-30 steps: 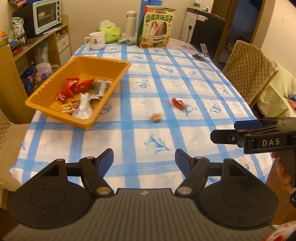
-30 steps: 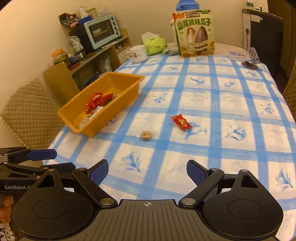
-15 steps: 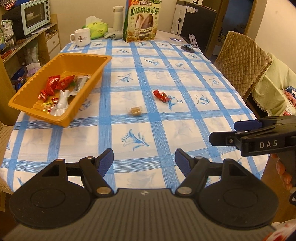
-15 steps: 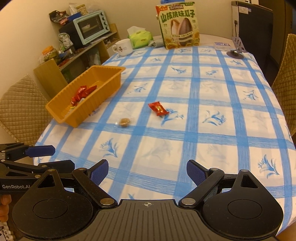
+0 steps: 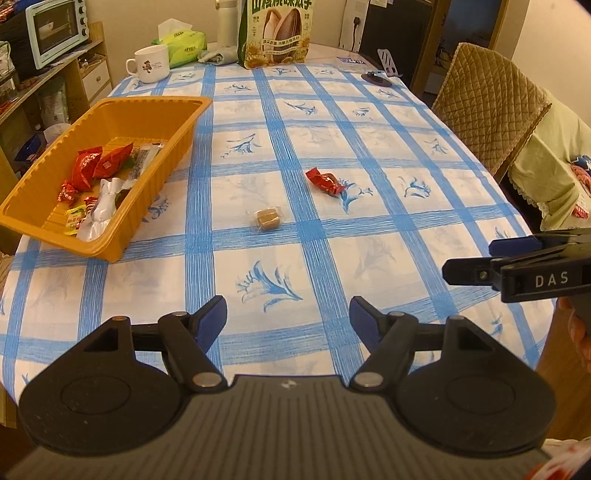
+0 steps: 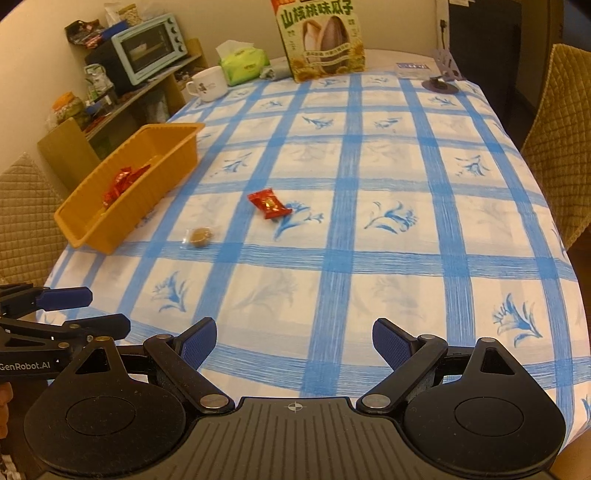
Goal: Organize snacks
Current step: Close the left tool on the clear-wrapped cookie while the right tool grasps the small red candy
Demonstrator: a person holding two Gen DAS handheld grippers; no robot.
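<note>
Two snacks lie loose on the tablecloth [image 5: 388, 229]: one red candy [image 5: 324, 181] and one brown sweet [image 5: 264, 218] in clear wrap. They sit near each other toward the middle of the table, apart and not touching, the brown one nearer the orange tray [image 5: 155, 192].

The tray stands at the table's left edge. Inside it the left wrist view shows about three larger red packets [image 5: 98, 164], a few small red-wrapped candies, one silver packet [image 5: 100, 210], one yellow-green one and one clear-wrapped bar (the pile overlaps, so the count is rough).

Both grippers hang over the near edge of the table, each with nothing between its fingers. The left gripper [image 5: 288, 319] has its two blue pads spread wide apart; so has the right gripper [image 6: 294, 341]. Each shows up from the side in the other's view, at the frame edge, with a bit of a hand under it.

At the far end stand one big bag of sunflower seeds [image 6: 320, 40], one white mug [image 6: 207, 85], one green tissue pack [image 6: 243, 63] and one pale flask [image 5: 227, 16]. One small dark stand [image 6: 439, 82] sits at the far right corner. A shelf on the left carries one mint-green toaster oven [image 6: 149, 46]. Two quilted chairs flank the table, one on the right [image 5: 487, 110] and one on the left [image 6: 22, 218].
</note>
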